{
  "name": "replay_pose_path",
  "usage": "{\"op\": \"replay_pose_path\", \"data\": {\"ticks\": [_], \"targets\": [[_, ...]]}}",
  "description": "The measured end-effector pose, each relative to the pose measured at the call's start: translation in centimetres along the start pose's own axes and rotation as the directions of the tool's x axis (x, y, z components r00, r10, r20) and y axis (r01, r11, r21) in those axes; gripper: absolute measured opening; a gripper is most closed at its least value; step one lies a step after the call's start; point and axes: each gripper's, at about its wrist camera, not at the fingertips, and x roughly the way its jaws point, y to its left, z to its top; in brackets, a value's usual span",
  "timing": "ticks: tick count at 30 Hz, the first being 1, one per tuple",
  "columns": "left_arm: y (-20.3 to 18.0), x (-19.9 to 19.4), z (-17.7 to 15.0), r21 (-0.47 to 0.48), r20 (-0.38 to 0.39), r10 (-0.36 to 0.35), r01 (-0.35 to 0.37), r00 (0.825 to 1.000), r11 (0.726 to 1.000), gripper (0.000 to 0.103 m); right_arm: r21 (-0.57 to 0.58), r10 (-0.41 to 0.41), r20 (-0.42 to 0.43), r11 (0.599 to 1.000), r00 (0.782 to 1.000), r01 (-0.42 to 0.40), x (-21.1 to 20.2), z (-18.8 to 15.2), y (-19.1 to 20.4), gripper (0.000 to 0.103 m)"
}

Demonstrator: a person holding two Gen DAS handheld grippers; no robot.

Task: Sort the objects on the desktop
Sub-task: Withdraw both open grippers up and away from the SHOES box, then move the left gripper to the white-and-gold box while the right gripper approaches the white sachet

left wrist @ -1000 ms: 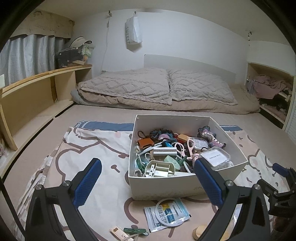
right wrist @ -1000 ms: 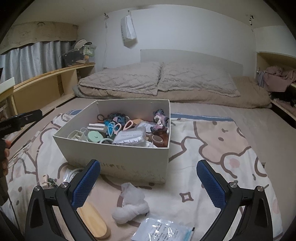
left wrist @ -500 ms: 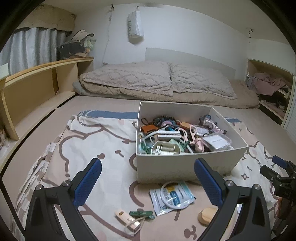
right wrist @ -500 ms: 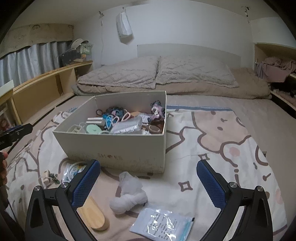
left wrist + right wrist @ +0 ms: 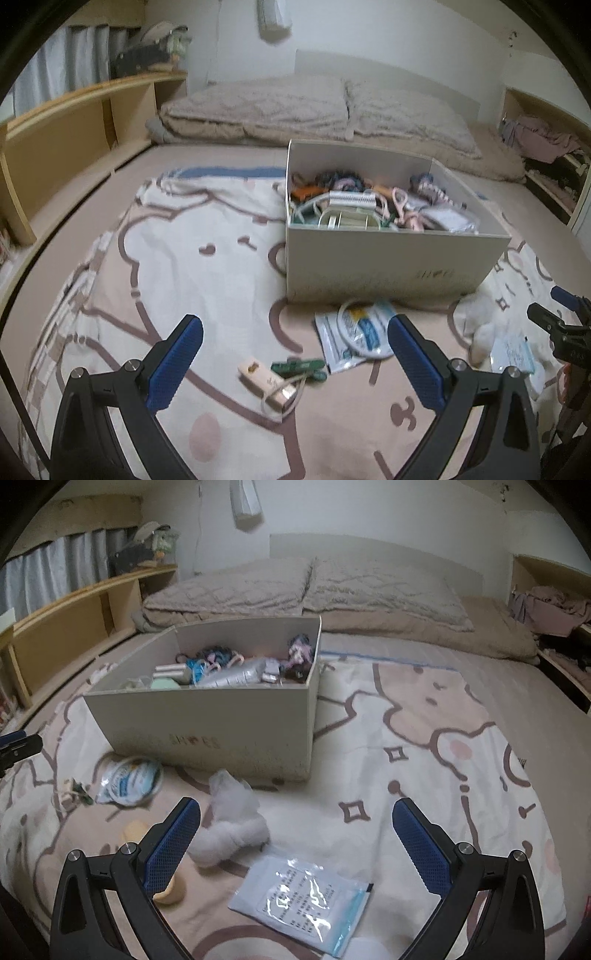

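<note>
A white shoe box [image 5: 388, 258] stands on the patterned blanket, filled with several small items. In front of it lie a plastic packet with a white ring [image 5: 354, 332], a green clip [image 5: 299, 366] and a beige corded plug [image 5: 264, 380]. My left gripper [image 5: 294, 324] hovers open just above these, holding nothing. In the right wrist view, a white cloth wad [image 5: 232, 830], a clear-blue packet [image 5: 303, 890] and a wooden oval [image 5: 171, 890] lie before the box [image 5: 207, 731]. My right gripper [image 5: 295, 805] is open and empty over the packet.
Everything sits on a cartoon-print blanket [image 5: 177, 258] spread over a bed. Pillows [image 5: 314, 107] lie behind the box. A wooden shelf [image 5: 74, 122] runs along the left, and an alcove with clothes [image 5: 543, 140] is at the right.
Both grippers have drawn back and lowered toward the loose items in front of the box. The box now sits farther off in both views. Both jaws stayed open and empty.
</note>
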Motion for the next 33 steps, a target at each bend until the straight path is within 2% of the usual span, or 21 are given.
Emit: {"op": "replay_pose_path", "data": {"ticks": [3, 7, 10, 20, 24, 25, 30, 33], "targets": [[0.1, 0.1, -0.6, 0.007, -0.025, 0.003, -0.003, 1.0, 1.0, 0.101, -0.009, 0.01, -0.061, 1.0, 0.998, -0.01, 0.9, -0.5, -0.1, 0.103], [0.3, 0.3, -1.2, 0.026, -0.056, 0.018, -0.017, 0.998, 1.0, 0.101, -0.039, 0.016, -0.16, 0.999, 0.987, -0.023, 2.3, -1.5, 0.3, 0.103], [0.6, 0.8, -1.6, 0.038, -0.081, 0.039, -0.036, 0.996, 0.999, 0.101, -0.076, 0.009, -0.205, 0.997, 0.979, -0.025, 3.0, -2.2, 0.8, 0.103], [3.7, 0.8, -0.9, 0.009, -0.097, 0.104, -0.103, 0.99, 0.995, 0.101, -0.144, -0.022, -0.286, 0.989, 0.958, -0.02, 4.3, -3.4, 1.5, 0.103], [5.3, 1.2, -1.5, -0.014, -0.141, 0.127, -0.13, 0.982, 0.991, 0.101, -0.163, -0.042, -0.309, 0.987, 0.95, -0.01, 4.6, -3.8, 1.6, 0.103], [5.6, 1.4, -1.7, 0.017, -0.149, 0.102, -0.101, 0.984, 0.995, 0.101, -0.17, -0.052, -0.318, 0.985, 0.947, -0.003, 4.8, -4.0, 1.6, 0.103], [7.3, 3.2, -2.7, -0.005, -0.254, 0.155, -0.161, 0.955, 0.987, 0.101, -0.17, -0.055, -0.33, 0.985, 0.942, -0.002, 4.9, -4.2, 1.4, 0.103], [8.3, 4.4, -3.2, -0.053, -0.318, 0.127, -0.152, 0.94, 0.987, 0.101, -0.164, -0.059, -0.333, 0.986, 0.941, 0.003, 4.9, -4.1, 1.2, 0.103]]}}
